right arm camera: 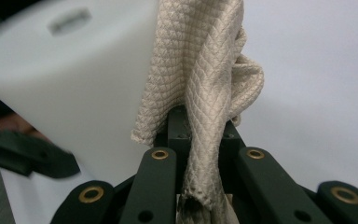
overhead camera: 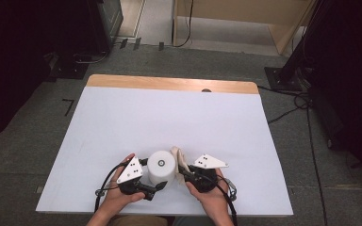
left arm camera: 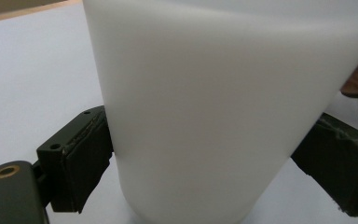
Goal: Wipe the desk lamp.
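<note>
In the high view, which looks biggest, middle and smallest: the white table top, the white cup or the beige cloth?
1. White table top, by far the biggest.
2. White cup.
3. Beige cloth, smallest; part of it is tucked in the right gripper, so its full size stays unsure.

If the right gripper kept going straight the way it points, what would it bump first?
Most likely the white cylinder. The right gripper, shut on a beige cloth, points toward it, and the cloth already seems to lie against its side. How much gap remains is hard to judge.
</note>
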Tool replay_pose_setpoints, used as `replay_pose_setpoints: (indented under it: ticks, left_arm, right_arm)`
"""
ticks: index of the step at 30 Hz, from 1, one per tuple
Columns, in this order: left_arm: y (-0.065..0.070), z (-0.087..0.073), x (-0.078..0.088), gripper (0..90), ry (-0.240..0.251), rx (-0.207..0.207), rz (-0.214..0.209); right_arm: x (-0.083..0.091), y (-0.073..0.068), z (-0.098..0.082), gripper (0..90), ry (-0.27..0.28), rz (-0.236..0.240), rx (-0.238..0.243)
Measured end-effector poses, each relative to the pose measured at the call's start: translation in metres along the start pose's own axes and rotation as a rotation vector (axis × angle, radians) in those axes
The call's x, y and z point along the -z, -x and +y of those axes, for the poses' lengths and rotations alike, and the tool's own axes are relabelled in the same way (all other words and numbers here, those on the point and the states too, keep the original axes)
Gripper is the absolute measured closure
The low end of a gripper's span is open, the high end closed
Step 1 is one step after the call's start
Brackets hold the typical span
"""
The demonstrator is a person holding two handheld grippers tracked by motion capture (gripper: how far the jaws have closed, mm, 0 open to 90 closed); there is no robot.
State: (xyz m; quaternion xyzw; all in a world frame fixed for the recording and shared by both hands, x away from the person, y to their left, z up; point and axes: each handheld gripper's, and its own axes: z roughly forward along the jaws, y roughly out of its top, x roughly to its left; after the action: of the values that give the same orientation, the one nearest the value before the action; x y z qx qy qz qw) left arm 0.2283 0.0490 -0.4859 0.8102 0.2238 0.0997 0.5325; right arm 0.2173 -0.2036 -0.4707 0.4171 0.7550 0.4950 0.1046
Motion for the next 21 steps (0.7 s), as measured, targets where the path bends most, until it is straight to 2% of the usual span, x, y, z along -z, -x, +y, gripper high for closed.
replay_pose_setpoints:
  ticks: [3, 6, 8, 12, 15, 17, 21]
  left_arm:
    - [0.000, 0.000, -0.001, 7.2, 0.001, -0.003, 0.000]
    - [0.000, 0.000, -0.001, 7.2, 0.001, -0.003, 0.000]
    - [0.000, 0.000, 0.000, 7.2, 0.000, -0.002, -0.003]
    - [0.001, 0.000, 0.001, 7.3, -0.005, -0.007, -0.013]
    - [0.001, 0.000, 0.000, 7.2, -0.005, -0.007, -0.013]
    - [0.002, 0.001, -0.001, 7.1, -0.008, -0.014, -0.011]
    - [0.002, 0.001, -0.001, 7.0, -0.008, -0.012, -0.012]
  right_arm:
    - [-0.007, 0.005, -0.008, 82.0, -0.061, 0.010, -0.022]
    - [-0.009, 0.005, -0.009, 82.1, -0.080, 0.003, -0.026]
    - [-0.007, 0.002, -0.005, 82.1, -0.059, -0.004, -0.017]
    - [0.007, -0.005, 0.010, 82.1, 0.046, 0.011, -0.002]
    - [0.013, -0.009, 0.015, 82.1, 0.086, 0.011, 0.017]
    - [0.011, -0.006, 0.012, 82.1, 0.079, 0.008, 0.011]
    - [-0.001, 0.000, -0.002, 82.1, -0.001, 0.002, -0.019]
